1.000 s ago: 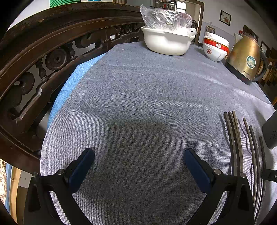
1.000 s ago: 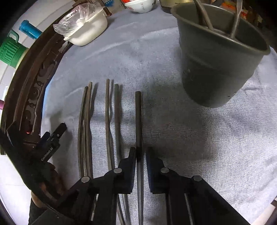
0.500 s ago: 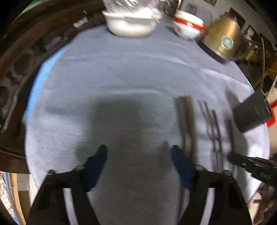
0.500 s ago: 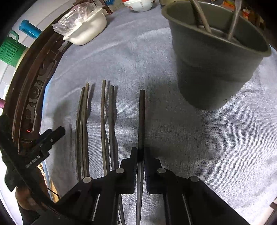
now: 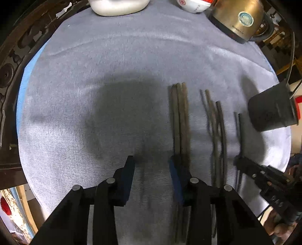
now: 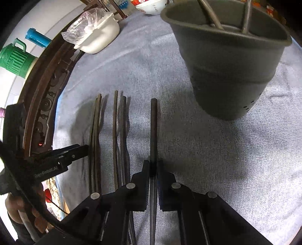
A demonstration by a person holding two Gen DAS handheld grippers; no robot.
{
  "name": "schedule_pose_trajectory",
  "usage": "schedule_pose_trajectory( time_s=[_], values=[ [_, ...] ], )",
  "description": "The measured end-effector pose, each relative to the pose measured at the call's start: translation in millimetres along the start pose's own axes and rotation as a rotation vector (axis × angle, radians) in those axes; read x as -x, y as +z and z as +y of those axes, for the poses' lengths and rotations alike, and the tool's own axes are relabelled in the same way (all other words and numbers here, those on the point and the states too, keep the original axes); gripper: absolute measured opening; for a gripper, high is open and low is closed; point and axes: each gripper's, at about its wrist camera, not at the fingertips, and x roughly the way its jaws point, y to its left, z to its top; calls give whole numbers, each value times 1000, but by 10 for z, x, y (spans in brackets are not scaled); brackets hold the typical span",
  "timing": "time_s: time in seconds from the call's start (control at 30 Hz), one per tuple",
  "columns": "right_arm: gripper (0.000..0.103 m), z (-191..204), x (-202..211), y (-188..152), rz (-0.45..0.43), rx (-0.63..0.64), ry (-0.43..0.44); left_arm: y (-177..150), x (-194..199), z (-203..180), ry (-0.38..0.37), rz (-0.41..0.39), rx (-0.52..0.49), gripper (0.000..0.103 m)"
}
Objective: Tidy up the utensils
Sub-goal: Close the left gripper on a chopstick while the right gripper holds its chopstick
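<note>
The right gripper (image 6: 153,167) is clamped on a single dark chopstick (image 6: 153,128), which points forward over the grey tablecloth (image 6: 207,154). Only the right wrist view shows this grip closely, along with the dark utensil cup (image 6: 226,66) ahead and to the right, with utensil handles leaning inside it. Left of the held stick lie a pair of chopsticks (image 6: 119,132) and, further left, a tight bundle of chopsticks (image 6: 95,132). The left gripper (image 5: 152,165) hovers with its jaws apart, empty, its right finger just beside that bundle. Only the left wrist view shows the brass-coloured electric kettle (image 5: 239,17); both show the white basin (image 6: 98,39).
</note>
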Motion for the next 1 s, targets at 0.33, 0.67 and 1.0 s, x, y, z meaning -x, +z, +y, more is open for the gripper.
schedule_pose_trajectory(
  time_s=[0.33,0.67,1.0],
  values=[
    [8,-109,62,-50,-8,-7,38,27,6,-213,-11,-4,-17,41],
    [8,-101,78,-52,-13,-11,37,123,18,-75,-48,8,32,38],
    [8,-50,72,-16,8,6,14,158,-18,-9,-100,71,34,9]
  ],
)
